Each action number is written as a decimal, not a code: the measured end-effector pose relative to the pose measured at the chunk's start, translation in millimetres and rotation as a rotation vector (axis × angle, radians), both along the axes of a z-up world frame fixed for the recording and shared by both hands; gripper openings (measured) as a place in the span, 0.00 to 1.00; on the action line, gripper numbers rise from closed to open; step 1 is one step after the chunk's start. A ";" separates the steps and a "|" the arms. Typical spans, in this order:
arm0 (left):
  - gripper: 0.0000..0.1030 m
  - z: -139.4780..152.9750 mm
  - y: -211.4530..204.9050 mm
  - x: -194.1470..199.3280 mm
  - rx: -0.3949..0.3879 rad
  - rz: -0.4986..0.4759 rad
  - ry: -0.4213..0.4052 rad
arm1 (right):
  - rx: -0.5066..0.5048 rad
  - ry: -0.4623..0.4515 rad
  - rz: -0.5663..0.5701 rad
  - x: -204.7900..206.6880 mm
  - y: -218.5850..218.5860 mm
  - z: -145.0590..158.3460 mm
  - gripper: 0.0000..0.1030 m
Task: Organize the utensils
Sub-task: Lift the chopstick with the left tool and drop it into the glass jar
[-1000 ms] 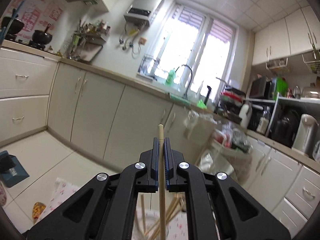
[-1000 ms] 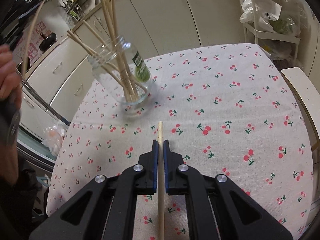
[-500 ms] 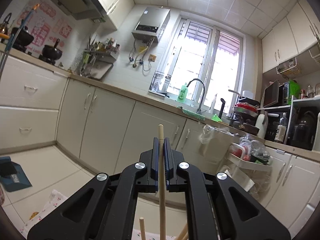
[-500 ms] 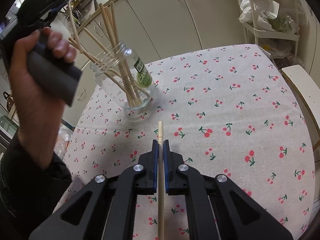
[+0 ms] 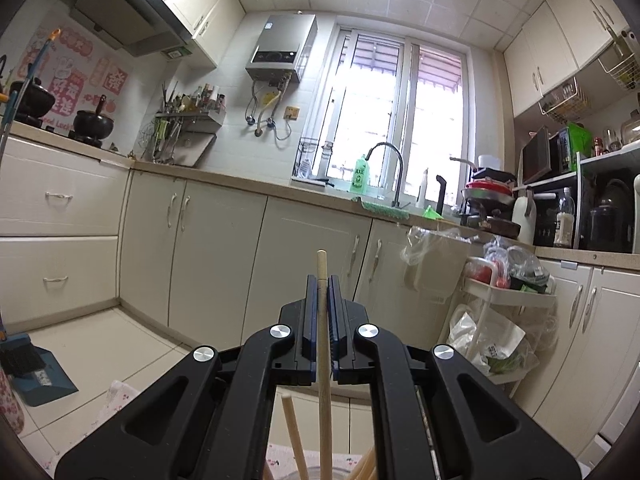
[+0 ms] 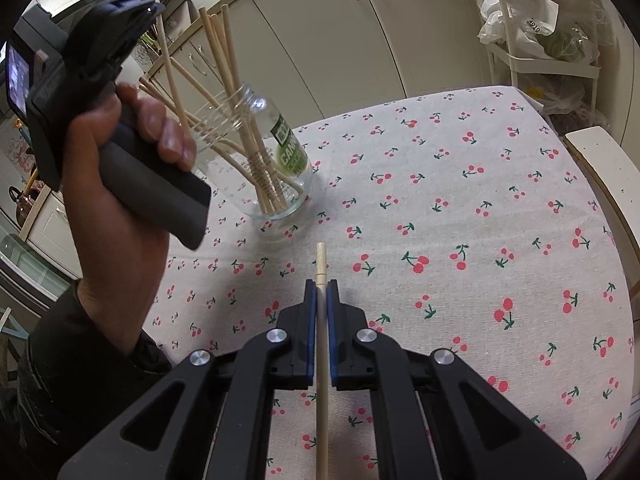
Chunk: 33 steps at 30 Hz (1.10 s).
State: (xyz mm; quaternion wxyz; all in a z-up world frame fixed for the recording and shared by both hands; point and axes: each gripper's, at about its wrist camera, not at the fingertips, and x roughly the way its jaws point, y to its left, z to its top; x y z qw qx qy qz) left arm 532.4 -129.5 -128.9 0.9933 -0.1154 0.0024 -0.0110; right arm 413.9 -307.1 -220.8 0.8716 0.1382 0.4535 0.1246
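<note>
Since the earlier frames the left gripper has sunk and levelled: the jar rim and stick tops that had dropped out of its view now show again at the bottom edge, and in the right view the left hand has come in from the left edge to sit just beside the jar.

Left wrist view: the left gripper's jaws are pinched narrow on 1 chopstick, which runs up between the pads and pokes past the tips. Below it the tops of other sticks rise from the jar at the bottom edge. Beyond are kitchen cabinets, a sink tap and a window.

Right wrist view: the right gripper is likewise clamped narrow on a 2nd chopstick, its end over the cherry-print tablecloth. The glass jar stands near the far left corner of the tabletop, holding a spread bundle of sticks. The left hand grips its tool's handle right in front of the jar's left side.
</note>
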 end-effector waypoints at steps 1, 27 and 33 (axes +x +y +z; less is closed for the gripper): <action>0.05 -1.6 0.0 -0.5 0.003 -0.005 0.004 | 0.000 -0.001 0.000 -0.2 0.2 0.3 0.06; 0.04 48.9 38.1 -8.6 -0.163 -0.059 -0.035 | 0.031 -0.015 0.001 -2.0 -2.4 8.3 0.06; 0.04 61.3 37.1 -5.9 -0.145 0.008 -0.111 | 0.041 -0.010 0.000 -1.1 -3.4 7.3 0.06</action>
